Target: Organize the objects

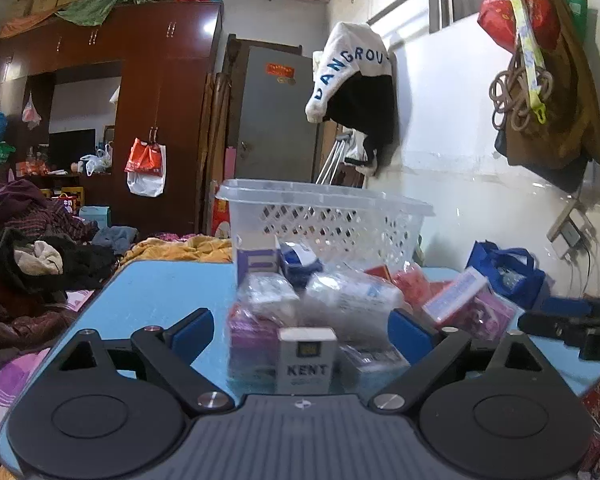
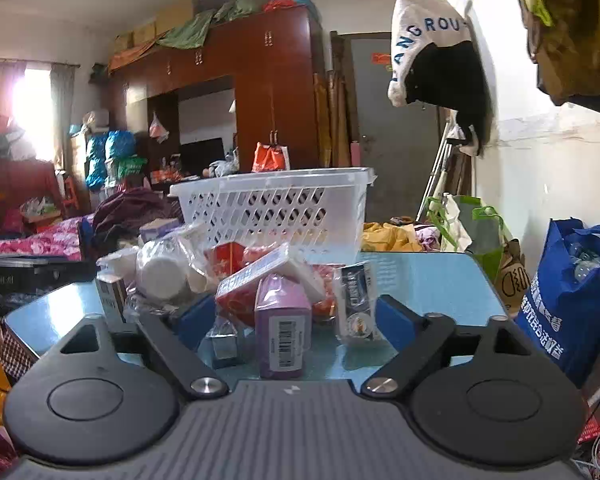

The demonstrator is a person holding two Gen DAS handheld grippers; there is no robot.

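cluttered bedroom all round, with a blue table point(image 1: 160, 300) under both my tongs. my left gripper point(image 1: 302, 334) stands with its blue pads apart, touching nothing; a kent pack point(image 1: 306, 362) stands upright between them at 6 o'clock of the heap, clear of both pads. behind it, at 12 o'clock, lies the pile of packets point(image 1: 340, 300) (blurred in this view, so i can't name most of it), and beyond that the white basket point(image 1: 328, 220) sits on the table's far side. at 3 o'clock the other tool's black tip pokes in.

my right gripper point(image 2: 296, 320) also has its pads apart, gripping nothing. a purple box point(image 2: 282, 324) with a barcode stands upright between them, not touched by either pad. at 1 o'clock a blue-and-white carton point(image 2: 356, 300) stands just beside it; at 11 o'clock a red packet point(image 2: 240, 292) leans in the heap. a blue bag point(image 2: 572, 300) hangs at 3 o'clock, off the table.
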